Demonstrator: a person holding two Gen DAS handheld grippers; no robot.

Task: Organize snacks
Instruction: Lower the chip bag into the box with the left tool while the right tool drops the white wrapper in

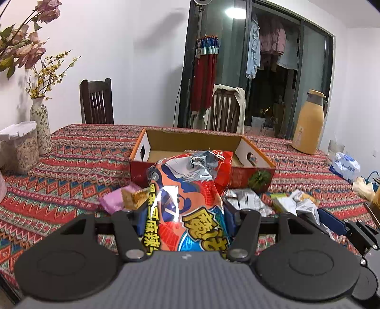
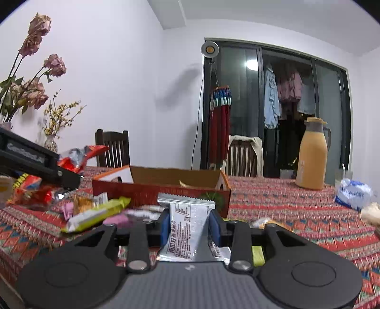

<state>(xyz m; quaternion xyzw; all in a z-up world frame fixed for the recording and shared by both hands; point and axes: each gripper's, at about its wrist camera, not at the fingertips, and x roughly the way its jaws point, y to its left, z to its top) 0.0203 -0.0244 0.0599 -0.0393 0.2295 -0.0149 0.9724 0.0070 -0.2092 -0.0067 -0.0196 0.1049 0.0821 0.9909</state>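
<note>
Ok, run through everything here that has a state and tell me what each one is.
Left gripper: shut on the large orange-red snack bag, lifted.
Right gripper: shut on the silver-white snack packet.
Red cardboard box: open-topped, nearly empty.
Yellow-green wrapper: lying loose on the patterned tablecloth.
Yellow thermos jug: upright, lid on.

Bright indoor light, a lamp reflection [image 1: 235, 10] glaring in the dark glass, fisheye-bent edges, slight blur.
</note>
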